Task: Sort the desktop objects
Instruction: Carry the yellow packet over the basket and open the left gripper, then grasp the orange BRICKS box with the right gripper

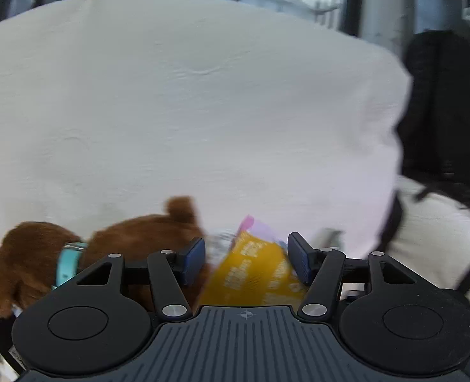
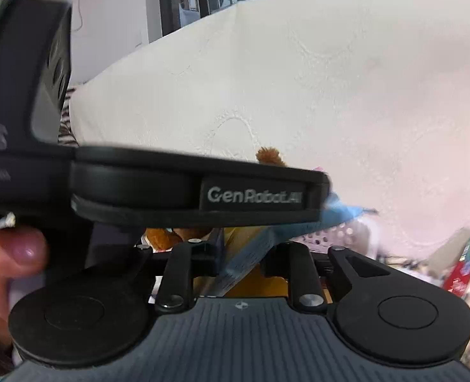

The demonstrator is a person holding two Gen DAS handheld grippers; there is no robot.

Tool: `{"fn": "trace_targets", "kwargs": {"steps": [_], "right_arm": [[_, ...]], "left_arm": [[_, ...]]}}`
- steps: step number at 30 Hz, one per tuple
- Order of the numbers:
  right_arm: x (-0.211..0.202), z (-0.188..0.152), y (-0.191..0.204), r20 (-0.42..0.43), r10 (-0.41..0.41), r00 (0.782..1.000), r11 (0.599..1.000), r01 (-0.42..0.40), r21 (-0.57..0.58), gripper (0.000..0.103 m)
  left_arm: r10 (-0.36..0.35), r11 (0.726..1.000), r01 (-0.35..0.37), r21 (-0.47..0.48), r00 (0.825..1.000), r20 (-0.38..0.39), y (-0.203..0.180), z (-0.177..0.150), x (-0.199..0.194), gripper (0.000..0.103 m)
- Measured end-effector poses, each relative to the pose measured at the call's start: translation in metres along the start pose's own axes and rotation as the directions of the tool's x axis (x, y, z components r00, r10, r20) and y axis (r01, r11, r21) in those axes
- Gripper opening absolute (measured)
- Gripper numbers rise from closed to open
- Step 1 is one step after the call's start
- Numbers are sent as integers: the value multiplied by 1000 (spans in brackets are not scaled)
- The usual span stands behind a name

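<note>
Two hand-held grippers over a white-covered desk, each with something between its jaws.

The left gripper (image 1: 246, 259) has its jaws parted around a yellow printed snack packet (image 1: 254, 273); whether the blue pads (image 1: 298, 262) press on it I cannot tell. Just left of it lies a brown plush dog with a turquoise collar (image 1: 101, 251). The right gripper (image 2: 244, 254) has its jaws on either side of a flat blue perforated piece (image 2: 250, 254), tilted, apparently gripped. Only the right wrist view shows the left gripper's black body from the side, a thumb (image 2: 18, 248), a pink perforated basket (image 2: 333, 234) and a red carton (image 2: 461, 270). Only the left view shows a black backpack (image 1: 442, 111) beyond the white tablecloth (image 1: 187, 111).
</note>
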State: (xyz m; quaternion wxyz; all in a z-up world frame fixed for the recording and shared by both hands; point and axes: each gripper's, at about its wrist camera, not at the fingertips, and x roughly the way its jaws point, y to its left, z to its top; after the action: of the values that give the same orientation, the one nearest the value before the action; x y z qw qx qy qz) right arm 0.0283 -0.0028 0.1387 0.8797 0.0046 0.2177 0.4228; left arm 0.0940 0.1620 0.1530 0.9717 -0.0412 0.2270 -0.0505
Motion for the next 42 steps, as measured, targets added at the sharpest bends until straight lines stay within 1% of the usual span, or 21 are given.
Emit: {"fn": "trace_targets", "kwargs": {"steps": [1, 3, 5, 7, 8, 10, 12, 13, 14, 15, 17, 18, 20, 22, 24, 28, 30, 32, 36, 38, 42], "right_arm": [[8, 2, -4, -14, 9, 1000, 999, -8, 44, 37], [25, 5, -10, -35, 24, 999, 996, -21, 88, 36], [36, 7, -11, -53, 27, 998, 993, -21, 120, 36], [40, 3, -25, -75, 41, 996, 986, -28, 164, 36], [48, 3, -28, -90, 31, 995, 982, -13, 189, 42], [64, 4, -37, -129, 17, 991, 964, 17, 264, 55], [71, 5, -39, -156, 23, 987, 954, 25, 299, 56], [69, 6, -41, -157, 16, 987, 953, 32, 301, 59], [67, 9, -42, -154, 3, 988, 954, 44, 296, 65], [60, 10, -42, -146, -12, 989, 957, 54, 285, 67], [43, 5, -41, -121, -46, 992, 961, 77, 266, 75], [38, 4, -40, -117, -51, 992, 962, 81, 262, 75], [27, 7, -45, -108, -59, 992, 963, 85, 257, 76], [19, 9, -46, -103, -71, 992, 965, 95, 244, 77], [9, 8, -44, -93, -100, 991, 966, 119, 229, 78], [-9, 4, -49, -44, -106, 993, 962, 114, 249, 78], [-17, 6, -57, -31, -105, 994, 958, 110, 264, 81], [-24, 8, -57, -14, -122, 992, 960, 122, 253, 81], [-39, 1, -69, -12, -125, 992, 954, 124, 272, 81], [-52, -7, -82, -16, -171, 985, 942, 168, 291, 83], [-64, -41, -127, -114, -253, 961, 888, 277, 367, 85]], "left_arm": [[23, 1000, -23, 13, 1000, -6, 1, -2, 8, 60], [77, 997, -77, 26, 997, 1, 4, -4, 17, 52], [100, 995, -100, 1, 995, -15, 12, -1, 24, 40], [147, 989, -147, 12, 989, -26, 15, 1, 32, 27], [175, 984, -174, 28, 984, -31, 16, 2, 36, 20], [220, 975, -218, 39, 974, -53, 21, 4, 43, 13], [232, 972, -229, 56, 970, -68, 19, 6, 45, 13], [230, 972, -225, 68, 971, -67, 16, 7, 42, 18], [211, 976, -206, 72, 976, -62, 13, 8, 38, 40], [182, 982, -178, 62, 982, -51, 12, 8, 31, 47], [139, 990, -138, 32, 990, -25, 11, 9, 19, 73], [132, 991, -132, 20, 991, -10, 10, 9, 13, 78], [143, 990, -143, 15, 989, 24, 4, 9, 2, 94], [174, 984, -176, 30, 983, 66, -3, 8, -7, 98], [177, 983, -180, 39, 981, 80, -3, 8, -15, 98], [178, 984, -180, 3, 980, 91, 3, 6, -31, 98], [182, 983, -181, -18, 979, 96, 6, 7, -35, 98], [187, 982, -182, -50, 978, 97, 11, 7, -43, 98], [153, 984, -144, -106, 984, 90, 12, -1, -56, 99], [134, 986, -122, -118, 986, 101, 6, -6, -64, 99], [63, 990, -44, -137, 989, 133, -17, -22, -82, 102]]}}
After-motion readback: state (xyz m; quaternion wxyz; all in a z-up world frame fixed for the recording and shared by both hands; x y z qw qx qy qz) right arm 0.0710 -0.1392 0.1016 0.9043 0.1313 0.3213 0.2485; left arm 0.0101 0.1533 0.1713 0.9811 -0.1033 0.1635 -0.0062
